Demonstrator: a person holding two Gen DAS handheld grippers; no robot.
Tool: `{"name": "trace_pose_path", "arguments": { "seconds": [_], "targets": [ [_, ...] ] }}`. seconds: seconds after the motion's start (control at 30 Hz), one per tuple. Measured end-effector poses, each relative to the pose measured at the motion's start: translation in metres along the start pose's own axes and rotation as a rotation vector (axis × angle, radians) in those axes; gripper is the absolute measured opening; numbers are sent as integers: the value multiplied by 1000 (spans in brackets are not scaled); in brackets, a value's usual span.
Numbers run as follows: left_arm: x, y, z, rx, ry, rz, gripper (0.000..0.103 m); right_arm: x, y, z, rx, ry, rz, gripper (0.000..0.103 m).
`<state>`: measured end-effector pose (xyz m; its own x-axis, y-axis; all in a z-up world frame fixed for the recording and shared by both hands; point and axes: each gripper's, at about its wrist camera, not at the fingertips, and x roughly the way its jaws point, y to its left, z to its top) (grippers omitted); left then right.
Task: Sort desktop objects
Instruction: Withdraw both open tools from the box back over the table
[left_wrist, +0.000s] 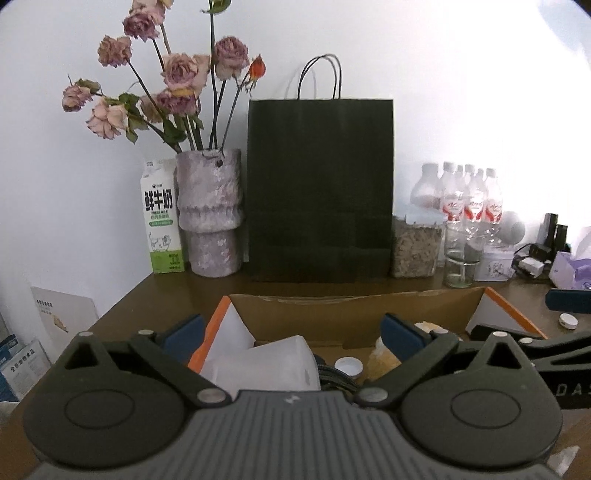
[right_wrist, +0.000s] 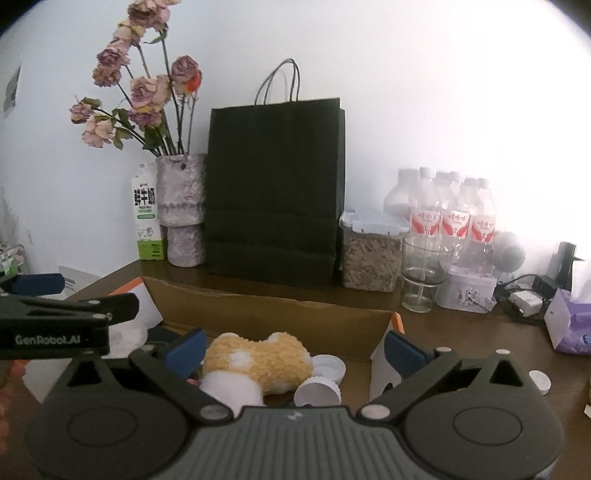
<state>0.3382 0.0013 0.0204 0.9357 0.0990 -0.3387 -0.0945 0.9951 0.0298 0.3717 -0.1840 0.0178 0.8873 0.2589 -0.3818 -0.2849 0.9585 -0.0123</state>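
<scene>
Cardboard box sits mid-desk, holding the yellow plush toy, bottle caps and a white roll. Both the left gripper and right gripper are seen spread wide, nothing held. A clean lift clear of the box rim is advised; free desk lies right, where a loose cap waits.
</scene>
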Motion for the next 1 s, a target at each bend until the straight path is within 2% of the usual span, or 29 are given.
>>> {"name": "trace_pose_path", "arguments": {
  "seconds": [0.3,0.4,0.63,0.83,1.0],
  "targets": [
    [-38,1,-13,-23,-21,2,103,-38,13,-12,-27,-27,-12,103],
    [-52,2,-22,-15,-13,-20,103,-55,16,-21,-33,-30,-10,103],
    [-82,15,-41,-7,9,-9,103,-91,13,-47,-13,-20,-23,103],
    [-96,33,-64,1,86,15,103,-112,3,-77,-3,42,-43,103],
    [-104,43,-83,2,142,19,103,-119,-4,-104,15,135,-39,103]
  ]
}}
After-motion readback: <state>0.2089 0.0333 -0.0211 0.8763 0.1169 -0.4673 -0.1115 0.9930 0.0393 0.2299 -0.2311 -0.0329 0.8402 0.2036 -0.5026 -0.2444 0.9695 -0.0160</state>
